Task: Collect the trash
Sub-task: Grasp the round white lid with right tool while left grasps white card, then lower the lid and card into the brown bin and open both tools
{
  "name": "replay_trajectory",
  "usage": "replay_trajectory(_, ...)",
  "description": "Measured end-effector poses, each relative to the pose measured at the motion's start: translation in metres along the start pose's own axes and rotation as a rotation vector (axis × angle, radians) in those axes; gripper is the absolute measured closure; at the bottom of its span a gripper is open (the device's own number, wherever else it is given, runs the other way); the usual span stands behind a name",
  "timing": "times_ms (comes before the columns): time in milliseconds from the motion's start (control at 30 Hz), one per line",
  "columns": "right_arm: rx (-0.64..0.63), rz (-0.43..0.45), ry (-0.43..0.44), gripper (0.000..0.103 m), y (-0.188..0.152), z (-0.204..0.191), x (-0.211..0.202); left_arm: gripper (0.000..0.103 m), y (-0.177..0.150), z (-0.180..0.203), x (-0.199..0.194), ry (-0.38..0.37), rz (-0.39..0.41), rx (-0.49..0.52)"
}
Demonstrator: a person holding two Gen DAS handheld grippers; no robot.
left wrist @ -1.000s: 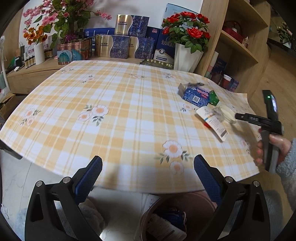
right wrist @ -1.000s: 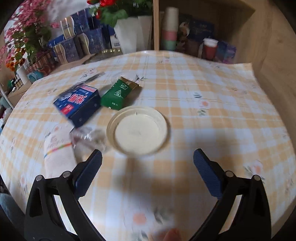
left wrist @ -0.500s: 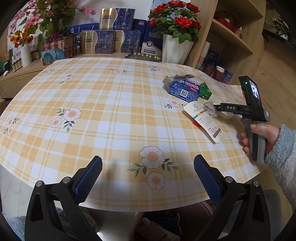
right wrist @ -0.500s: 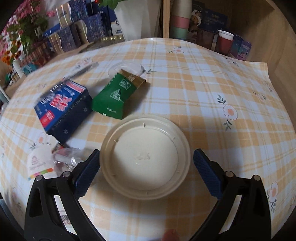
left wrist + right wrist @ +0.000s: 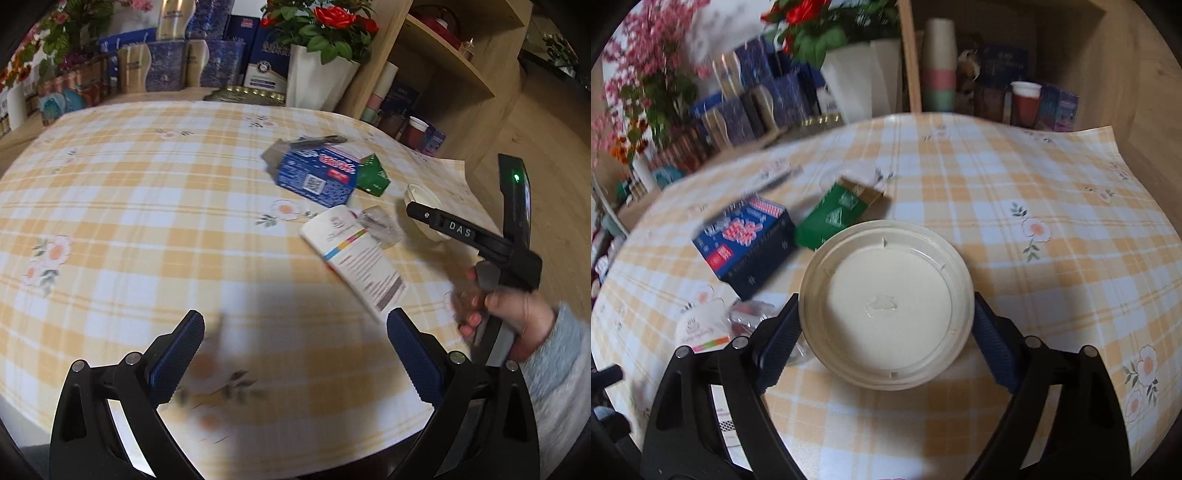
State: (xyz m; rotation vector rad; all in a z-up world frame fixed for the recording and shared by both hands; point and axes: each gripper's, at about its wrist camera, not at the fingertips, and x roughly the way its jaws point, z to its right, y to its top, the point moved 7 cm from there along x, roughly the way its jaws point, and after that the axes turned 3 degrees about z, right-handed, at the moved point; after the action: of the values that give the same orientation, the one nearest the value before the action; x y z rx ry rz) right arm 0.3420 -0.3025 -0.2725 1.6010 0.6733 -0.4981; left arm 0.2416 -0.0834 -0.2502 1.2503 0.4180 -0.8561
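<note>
Right now the right hand-held gripper (image 5: 886,325) is down over the table (image 5: 1034,184), its jaws closing around a cream round lid (image 5: 886,306) that lies flat on the checked cloth. The lid fills the gap between the two blue pads (image 5: 991,343); both pads sit at its rim, though I cannot tell whether they press on it yet. Just beyond the lid, toward the left fingertip, lies a green carton (image 5: 838,218), and left of that a blue box (image 5: 746,240). Beside the left finger sits a crumpled clear wrapper (image 5: 750,317) with a white printed packet (image 5: 698,328) just outside it.

The left hand-held gripper (image 5: 295,358) hovers over the near edge of the table with its jaws wide and nothing between them. Ahead of its right finger lies the white packet (image 5: 354,254), with the blue box (image 5: 317,177) and green carton (image 5: 373,177) farther on. A hand (image 5: 506,317) in a pale blue sleeve (image 5: 557,354) grips the other tool's handle, off to the right.
</note>
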Motion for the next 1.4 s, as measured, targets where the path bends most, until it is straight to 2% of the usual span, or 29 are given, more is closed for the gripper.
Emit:
replay_trajectory(67,0.03,0.018,0.01,0.017,0.001,0.005,-0.003,0.011,0.006,0.01,0.013,-0.028,-0.017,-0.037)
replay_trajectory(100,0.049,0.022,0.018,0.017,0.002,0.008,-0.003,0.02,0.008,0.014,0.019,-0.043,-0.025,-0.059)
replay_trajectory(200,0.092,0.026,0.035,0.017,0.003,0.014,-0.004,0.035,0.014,0.023,0.039,-0.087,-0.055,-0.132)
replay_trajectory(367,0.124,0.028,0.065,0.017,0.003,0.018,-0.004,0.046,0.023,0.02,0.061,-0.098,-0.048,-0.24)
replay_trajectory(467,0.124,0.036,0.071,0.017,0.003,0.017,-0.005,0.061,0.028,0.022,0.068,-0.115,-0.058,-0.262)
replay_trajectory(567,0.116,0.037,0.078,0.017,0.003,0.015,-0.005,0.063,0.032,0.023,0.073,-0.127,-0.054,-0.28)
replay_trajectory(700,0.115,0.029,0.082,0.017,0.003,0.015,-0.004,0.072,0.036,0.023,0.079,-0.105,-0.046,-0.269)
replay_trajectory(800,0.116,0.031,0.083,0.017,0.003,0.014,-0.004,0.078,0.037,0.022,0.082,-0.116,-0.048,-0.286)
replay_trajectory(833,0.115,0.029,0.083,0.017,0.003,0.014,-0.004,0.082,0.038,0.022,0.082,-0.119,-0.044,-0.287)
replay_trajectory(867,0.116,0.028,0.082,0.017,0.003,0.014,-0.004,0.094,0.041,0.022,0.077,-0.131,-0.023,-0.284)
replay_trajectory(900,0.117,0.028,0.082,0.017,0.003,0.014,-0.004,0.098,0.045,0.025,0.071,-0.139,-0.002,-0.268)
replay_trajectory(1000,0.12,0.029,0.084,0.017,0.003,0.014,-0.005,0.1,0.059,0.035,0.043,-0.157,0.063,-0.176)
replay_trajectory(1100,0.114,0.02,0.074,0.017,0.002,0.014,-0.003,0.1,0.069,0.037,0.019,-0.152,0.094,-0.099)
replay_trajectory(1267,0.061,0.023,0.03,0.017,0.005,0.009,-0.008,0.1,0.075,0.024,-0.021,-0.132,0.138,-0.058)
replay_trajectory(1400,-0.009,0.07,0.023,0.017,0.012,-0.002,-0.037,0.1,0.075,0.01,-0.055,-0.126,0.16,-0.038)
